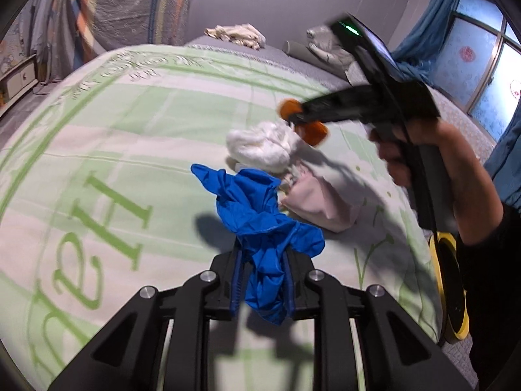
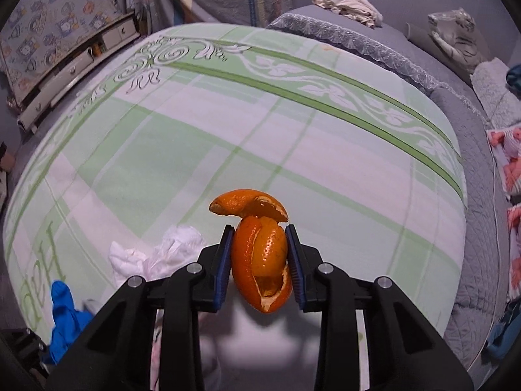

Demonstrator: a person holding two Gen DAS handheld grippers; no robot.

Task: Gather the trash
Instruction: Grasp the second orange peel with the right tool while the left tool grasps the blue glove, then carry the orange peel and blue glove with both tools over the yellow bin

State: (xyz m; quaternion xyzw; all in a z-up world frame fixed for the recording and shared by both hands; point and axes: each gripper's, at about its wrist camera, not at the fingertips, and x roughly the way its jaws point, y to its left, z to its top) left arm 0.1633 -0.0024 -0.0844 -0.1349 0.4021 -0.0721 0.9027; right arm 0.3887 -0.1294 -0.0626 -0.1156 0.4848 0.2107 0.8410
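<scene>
My left gripper (image 1: 263, 280) is shut on a crumpled blue glove (image 1: 260, 215) and holds it above the green and white bedsheet (image 1: 130, 130). My right gripper (image 2: 260, 267) is shut on an orange peel (image 2: 260, 254) and holds it above the sheet. In the left wrist view the right gripper (image 1: 301, 120) hovers with the peel (image 1: 312, 132) over a crumpled white tissue (image 1: 260, 146). A pale pink wrapper (image 1: 320, 203) lies beside the tissue. The tissue (image 2: 162, 255) and the glove (image 2: 63, 319) also show in the right wrist view.
A yellow and black round object (image 1: 451, 288) sits at the bed's right edge. Grey bedding (image 2: 456, 114), a cream cloth (image 2: 348, 6) and pillows lie at the far side. A white drawer unit (image 2: 75, 65) stands to the left. A window (image 1: 478, 65) is at the right.
</scene>
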